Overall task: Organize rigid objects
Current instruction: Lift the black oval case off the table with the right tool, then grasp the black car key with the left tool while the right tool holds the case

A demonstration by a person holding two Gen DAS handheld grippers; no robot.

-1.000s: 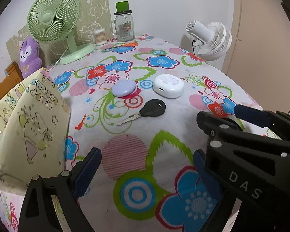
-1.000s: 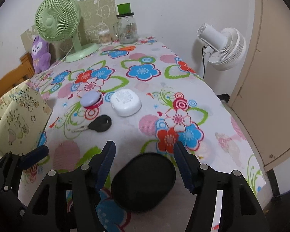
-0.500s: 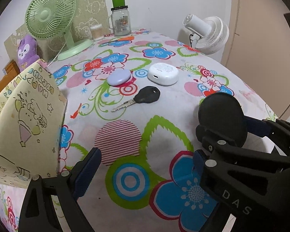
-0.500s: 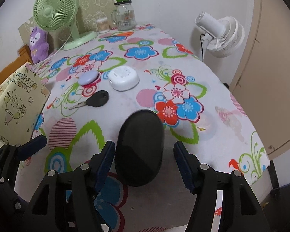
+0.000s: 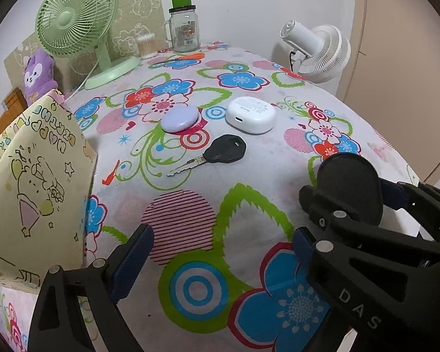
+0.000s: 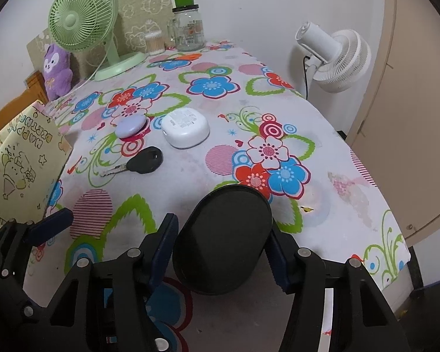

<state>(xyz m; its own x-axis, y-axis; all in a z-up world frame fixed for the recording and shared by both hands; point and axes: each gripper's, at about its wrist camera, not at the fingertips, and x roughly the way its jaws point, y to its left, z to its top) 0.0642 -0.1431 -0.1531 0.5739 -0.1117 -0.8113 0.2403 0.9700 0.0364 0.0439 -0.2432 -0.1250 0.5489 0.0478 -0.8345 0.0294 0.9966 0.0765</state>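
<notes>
Right gripper closing on the black oval case

Its pads press the case's sides, tilted ahead; a shallow grip risks it slipping. Left gripper gapes empty.

Black oval case between right gripper jaws (closing), key beyond

Place: a lived-in room of a home
Table: covered with a flowered cloth
Comfort items: green desk fan, white fan
Personal touches: purple plush toy, glass jar, cartoon gift bag
</notes>
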